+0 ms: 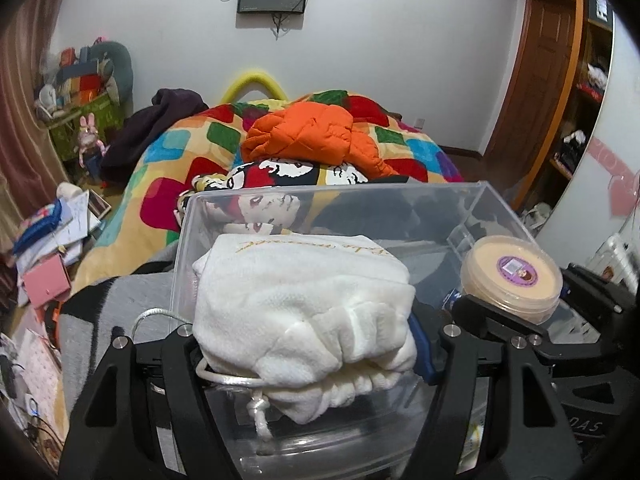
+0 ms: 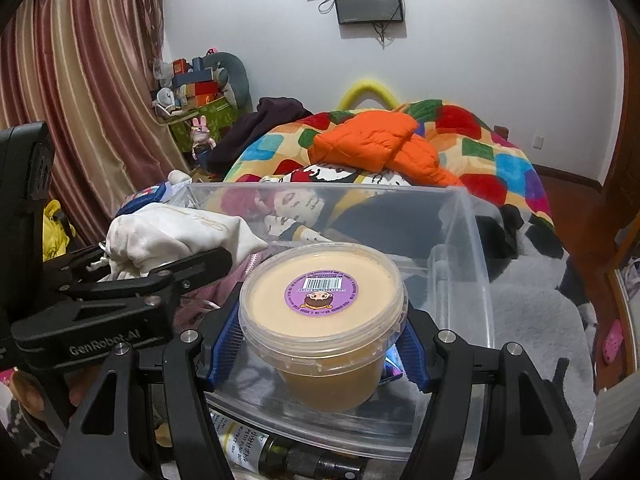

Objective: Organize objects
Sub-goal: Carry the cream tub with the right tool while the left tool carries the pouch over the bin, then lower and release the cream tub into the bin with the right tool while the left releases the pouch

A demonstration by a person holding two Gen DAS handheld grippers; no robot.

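Note:
My left gripper (image 1: 304, 344) is shut on a white drawstring pouch (image 1: 304, 300) with gold lettering, holding it over the near left part of a clear plastic bin (image 1: 320, 190). My right gripper (image 2: 320, 344) is shut on a round clear tub (image 2: 324, 300) of cream-coloured contents with a purple sticker on its lid; the blue pads (image 2: 224, 344) press its sides. The tub hangs over the near part of the same bin (image 2: 460, 208). The tub (image 1: 510, 276) also shows at the right of the left wrist view. In the right wrist view the pouch (image 2: 160, 236) sits at the left, in the left gripper's black fingers (image 2: 192, 268).
The bin rests on a grey fluffy blanket (image 2: 532, 304) on a bed with a bright patchwork quilt (image 1: 180, 148) and an orange jacket (image 1: 304, 128). A dark labelled bottle (image 2: 280, 452) lies under the bin's near edge. Papers and boxes (image 1: 52, 248) clutter the floor at left.

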